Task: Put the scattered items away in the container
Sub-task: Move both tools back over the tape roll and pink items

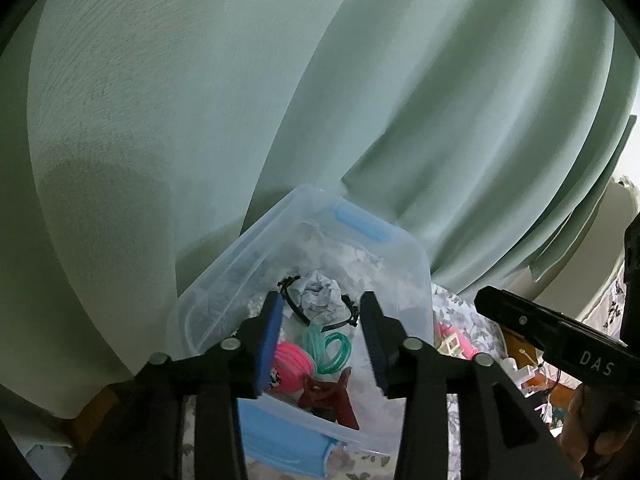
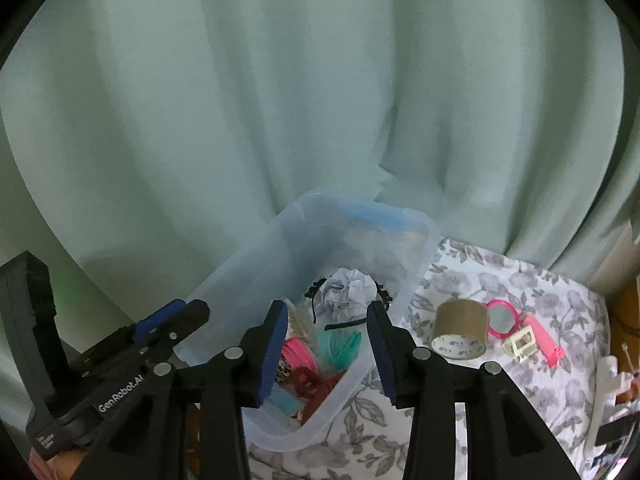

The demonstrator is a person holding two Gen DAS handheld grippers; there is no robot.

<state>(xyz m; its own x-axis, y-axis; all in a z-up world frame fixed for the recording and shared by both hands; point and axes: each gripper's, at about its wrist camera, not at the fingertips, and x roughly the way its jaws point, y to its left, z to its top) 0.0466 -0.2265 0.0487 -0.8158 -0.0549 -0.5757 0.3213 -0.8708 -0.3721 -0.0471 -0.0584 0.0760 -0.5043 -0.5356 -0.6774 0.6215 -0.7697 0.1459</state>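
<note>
Right of the clear plastic storage bin, on the floral cloth, I see a brown tape roll, nearer my right gripper; both it and my left gripper gape wide, empty.

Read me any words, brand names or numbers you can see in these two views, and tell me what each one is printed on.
"DAS" on the right gripper body, seen from the left wrist.
"GenRobot.AI" on the left gripper body, seen from the right wrist.
A small white label lower on the left gripper's body is too blurred to read.
Blue printing inside the tape roll is unreadable.
</note>
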